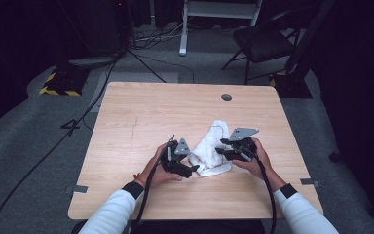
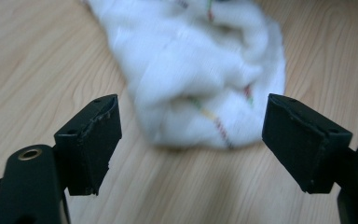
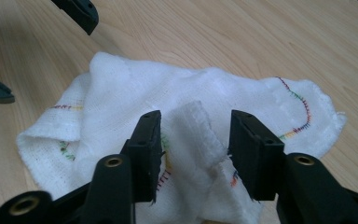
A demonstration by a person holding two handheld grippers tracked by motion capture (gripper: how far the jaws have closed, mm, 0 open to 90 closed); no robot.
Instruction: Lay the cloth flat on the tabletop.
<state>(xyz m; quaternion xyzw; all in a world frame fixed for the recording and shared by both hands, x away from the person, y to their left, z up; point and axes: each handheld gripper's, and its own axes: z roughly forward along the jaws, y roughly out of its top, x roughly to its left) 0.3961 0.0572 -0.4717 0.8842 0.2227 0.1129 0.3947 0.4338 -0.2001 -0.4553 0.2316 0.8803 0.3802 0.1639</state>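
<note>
**Ana:** High view first: where does the white cloth (image 1: pixel 211 148) sit?

**Ben:** Slightly toward five o'clock from the middle of the wooden table (image 1: pixel 141 112), bunched into a heap, with one tail running off toward twelve o'clock. The left gripper (image 1: pixel 187 167) is at its nine o'clock side, the right gripper (image 1: pixel 222 152) at its three o'clock side, so the person flanks it from both ends.

**Ana:** Is either one holding it?

**Ben:** I'd say no. In the left gripper view the jaws stand wide apart with bare wood between them, and the cloth (image 2: pixel 200 70) lies beyond the tips at twelve o'clock, not touching them. It looks lined up to reach for the near rounded end.

**Ana:** And the right?

**Ben:** In the right gripper view the right gripper (image 3: pixel 195 140) is partly open, and a raised fold of cloth (image 3: pixel 200 130) stands up between the pads. There is a gap on each side, so nothing is pinched.

**Ana:** Why does the fold stand like that?

**Ben:** Probably the soft weave keeps its crease for a moment. The coloured stitched hem (image 3: pixel 303 109) curls at two o'clock, so the piece is crumpled, not flat. My guess is the work is spreading or folding it, hence one gripper per end.
</note>
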